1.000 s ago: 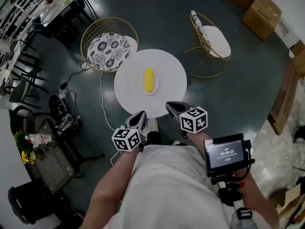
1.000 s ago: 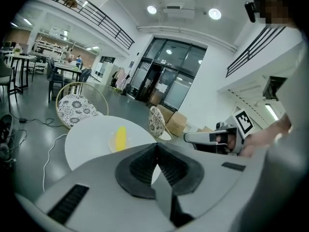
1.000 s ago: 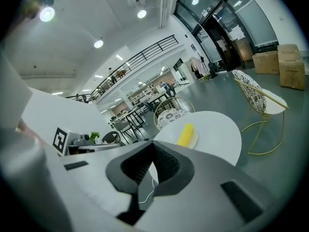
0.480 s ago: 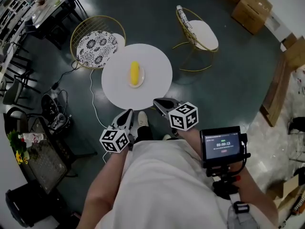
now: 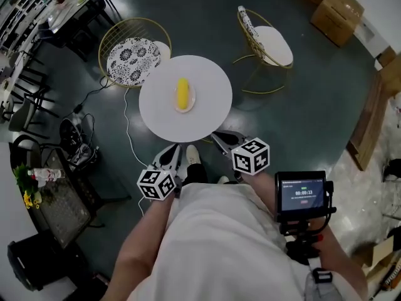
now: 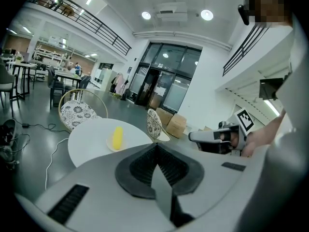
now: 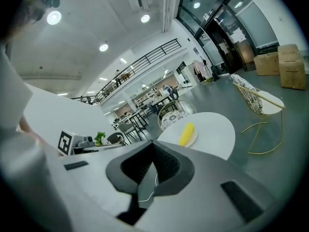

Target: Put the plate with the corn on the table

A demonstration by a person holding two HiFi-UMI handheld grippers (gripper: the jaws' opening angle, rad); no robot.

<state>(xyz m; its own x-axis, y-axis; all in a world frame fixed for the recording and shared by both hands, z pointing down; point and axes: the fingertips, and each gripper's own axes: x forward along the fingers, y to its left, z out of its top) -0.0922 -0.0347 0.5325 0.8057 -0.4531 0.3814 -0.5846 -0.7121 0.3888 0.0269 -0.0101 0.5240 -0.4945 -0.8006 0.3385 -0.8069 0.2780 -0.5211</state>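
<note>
A yellow corn cob lies on a small pale plate in the middle of a round white table. Both grippers hang in front of the person's body at the table's near edge, apart from the plate. My left gripper is shut and empty, below the table's near-left rim. My right gripper is also shut and empty, just off the near-right rim. The left gripper view shows the corn ahead on the table. In the right gripper view the corn lies ahead too.
A wire chair with a patterned cushion stands at the table's far left. A second wire chair with a white seat stands at its far right. A white cable runs over the dark floor. Cardboard boxes sit far right.
The head camera has swung a little, so the table shifts in the picture. Both grippers stay shut near the body. The corn and plate have not moved on the table.
</note>
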